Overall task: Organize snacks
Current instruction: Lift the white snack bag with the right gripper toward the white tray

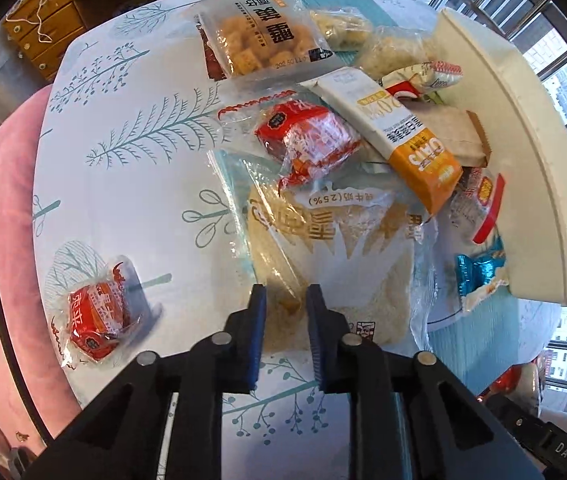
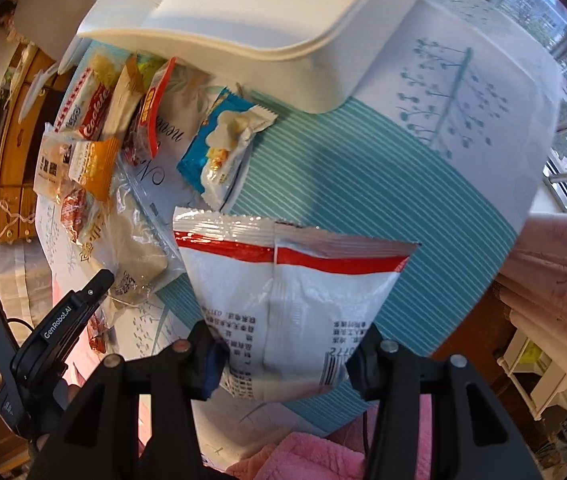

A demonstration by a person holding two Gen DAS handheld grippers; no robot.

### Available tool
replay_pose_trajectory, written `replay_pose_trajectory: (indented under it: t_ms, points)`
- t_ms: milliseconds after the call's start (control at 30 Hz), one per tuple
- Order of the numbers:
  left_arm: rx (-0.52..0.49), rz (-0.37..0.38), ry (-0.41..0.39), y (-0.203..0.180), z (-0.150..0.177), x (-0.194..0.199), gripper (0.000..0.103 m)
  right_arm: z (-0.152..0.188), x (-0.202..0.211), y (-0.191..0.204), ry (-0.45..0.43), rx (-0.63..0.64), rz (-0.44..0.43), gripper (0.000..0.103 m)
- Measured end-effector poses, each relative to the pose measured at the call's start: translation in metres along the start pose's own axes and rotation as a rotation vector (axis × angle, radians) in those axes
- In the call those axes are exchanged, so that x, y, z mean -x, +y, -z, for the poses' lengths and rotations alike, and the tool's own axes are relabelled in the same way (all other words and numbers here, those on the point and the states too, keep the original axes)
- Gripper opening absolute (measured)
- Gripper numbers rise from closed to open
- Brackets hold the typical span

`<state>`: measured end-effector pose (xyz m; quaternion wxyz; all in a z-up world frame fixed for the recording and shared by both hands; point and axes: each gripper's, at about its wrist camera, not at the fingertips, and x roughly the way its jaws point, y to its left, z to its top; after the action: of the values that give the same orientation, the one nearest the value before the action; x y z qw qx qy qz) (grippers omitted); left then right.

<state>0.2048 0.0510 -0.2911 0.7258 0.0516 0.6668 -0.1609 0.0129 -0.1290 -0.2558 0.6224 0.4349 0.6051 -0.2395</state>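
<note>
White snack bag [image 2: 283, 292] sits clamped between right hand-held gripper [image 2: 283, 364] fingers.

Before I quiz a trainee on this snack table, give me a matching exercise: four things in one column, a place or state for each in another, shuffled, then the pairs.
Things
1. white bag with red stripe
2. white bin
3. lone red-wrapped snack
4. orange-ended oat bar

Places or states
A. lies on top of the snack pile
B. held between the right gripper's fingers
C. alone on the tablecloth, apart from the pile
D. tipped on its side, snacks in front of its mouth

Pairs: 1-B, 2-D, 3-C, 4-A
</note>
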Motion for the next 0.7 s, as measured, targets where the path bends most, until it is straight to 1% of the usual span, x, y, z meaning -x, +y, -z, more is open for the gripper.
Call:
replay_pose_trajectory:
  t_ms: [100,133,167,233,267,300,367,400,500,533,600,700]
  points:
    - [0.015,0.039,-0.001,0.016,-0.002,0.010,0.009,0.006,0.006,-0.010,-0.019,-0.033,0.004,0.049]
    - [0.018,0.059,-0.003,0.026,-0.010,0.016,0.008,0.007,0.008,-0.012,-0.026,-0.040,0.004,0.049]
    - [0.020,0.079,-0.008,0.018,-0.013,0.034,0.007,0.007,0.010,-0.013,-0.036,-0.047,0.004,0.049]
    - [0.025,0.114,-0.010,0.026,-0.012,0.043,0.006,0.003,0.019,-0.020,-0.051,-0.049,0.006,0.049]
    - [0.029,0.116,-0.002,0.021,-0.013,0.041,0.006,0.003,0.020,-0.018,-0.059,-0.046,0.007,0.049]
    - [0.037,0.124,0.001,0.024,-0.012,0.046,0.006,0.003,0.021,-0.014,-0.066,-0.039,0.010,0.049]
    - [0.049,0.155,-0.012,0.030,-0.012,0.055,0.005,0.004,0.028,-0.012,-0.077,-0.019,0.011,0.049]
    - [0.058,0.178,-0.031,0.031,-0.011,0.061,0.004,0.005,0.031,-0.011,-0.078,-0.011,0.011,0.049]
    - [0.073,0.195,-0.045,0.033,-0.008,0.078,0.003,0.006,0.035,-0.007,-0.056,0.019,-0.002,0.049]
    - [0.085,0.214,-0.056,0.032,-0.007,0.085,0.003,0.006,0.036,-0.005,-0.044,0.029,-0.014,0.049]
    - [0.095,0.230,-0.075,0.024,-0.006,0.094,0.002,0.005,0.035,0.000,-0.020,0.054,-0.025,0.049]
    - [0.096,0.232,-0.112,0.012,-0.002,0.110,0.002,-0.001,0.033,0.010,0.018,0.101,-0.057,0.049]
